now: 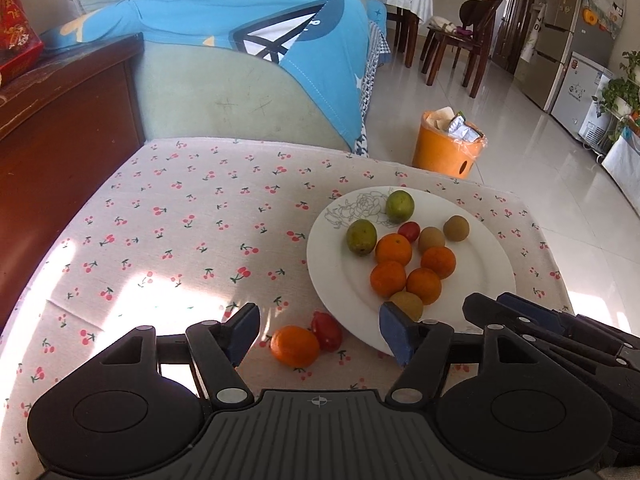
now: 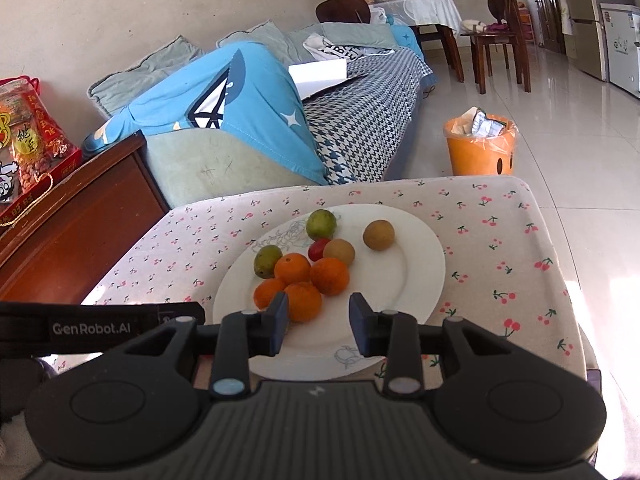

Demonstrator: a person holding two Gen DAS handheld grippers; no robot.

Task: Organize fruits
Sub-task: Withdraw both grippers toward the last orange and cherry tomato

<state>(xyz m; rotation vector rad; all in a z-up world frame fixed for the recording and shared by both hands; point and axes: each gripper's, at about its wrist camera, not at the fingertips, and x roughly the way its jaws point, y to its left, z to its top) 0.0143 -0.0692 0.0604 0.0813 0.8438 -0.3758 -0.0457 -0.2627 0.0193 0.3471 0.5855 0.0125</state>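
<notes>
Currently our left gripper point(image 1: 320, 332) fingers gape wide around an orange point(image 1: 295, 346), untouched; right gripper point(image 2: 319, 322) fingers part-open, empty, over the plate point(image 2: 420, 280).

You are in a lived-in home, in an open living and dining room. A sofa point(image 2: 360, 120) draped with a blue blanket point(image 2: 224, 96) and a houndstooth throw runs along the wall. Beyond it stand a cloth-covered dining table point(image 2: 420, 10) and wooden chairs point(image 2: 502, 36). A fridge point(image 1: 576, 32) and a chest freezer point(image 1: 580, 92) line the far side, an orange bin point(image 2: 480, 148) sits on the glossy tiled floor point(image 2: 560, 120), and your desk point(image 1: 180, 220) wears a cherry-print cloth.
</notes>
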